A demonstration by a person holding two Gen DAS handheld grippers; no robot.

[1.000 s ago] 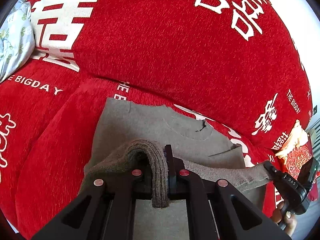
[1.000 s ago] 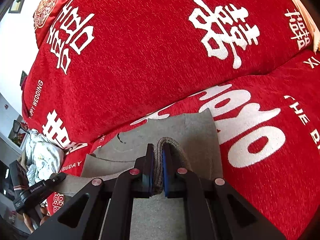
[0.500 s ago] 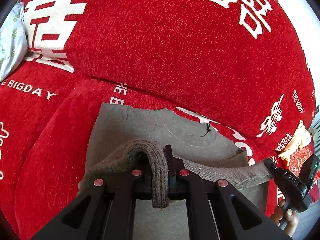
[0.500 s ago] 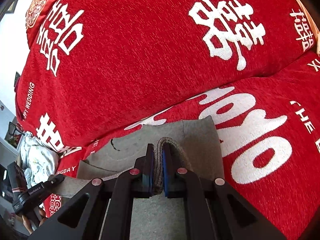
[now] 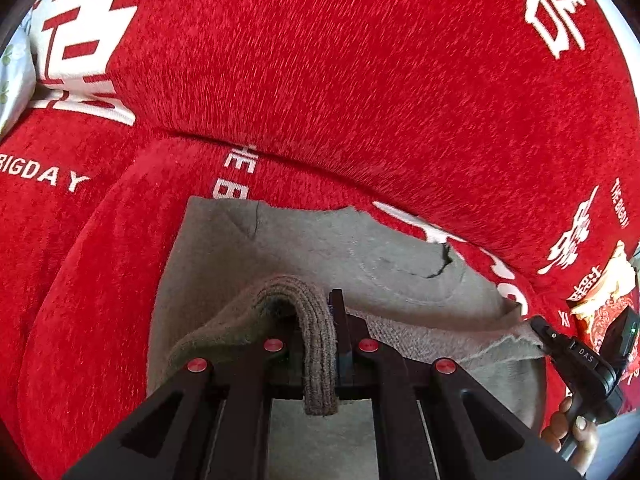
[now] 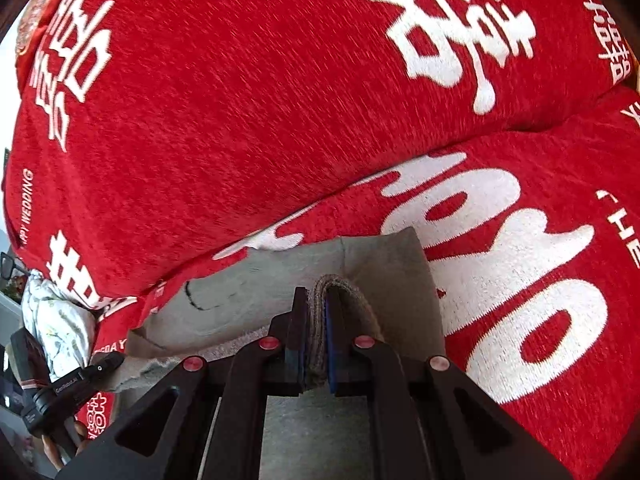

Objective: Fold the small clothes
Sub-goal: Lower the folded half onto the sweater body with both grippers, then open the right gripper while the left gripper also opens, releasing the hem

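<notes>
A small grey knit garment [image 5: 320,248] lies flat on the red sofa seat, neckline toward the backrest. My left gripper [image 5: 316,320] is shut on its ribbed hem [image 5: 316,344], which drapes over the left finger. My right gripper [image 6: 316,320] is shut on the hem's other corner [image 6: 314,332], pinched between blue pads. The hem edge stretches taut between the two grippers above the garment's upper part. The right gripper also shows at the left wrist view's right edge [image 5: 576,356]; the left gripper shows at the right wrist view's lower left [image 6: 76,380].
The red sofa backrest [image 5: 360,80] with white characters rises just beyond the garment. A pale floral cloth [image 6: 56,320] lies at the sofa's left end. A red and gold packet [image 5: 604,300] sits at the right end.
Both grippers have carried the hem forward toward the backrest, covering more of the garment's lower part. Both stay shut on the hem.
</notes>
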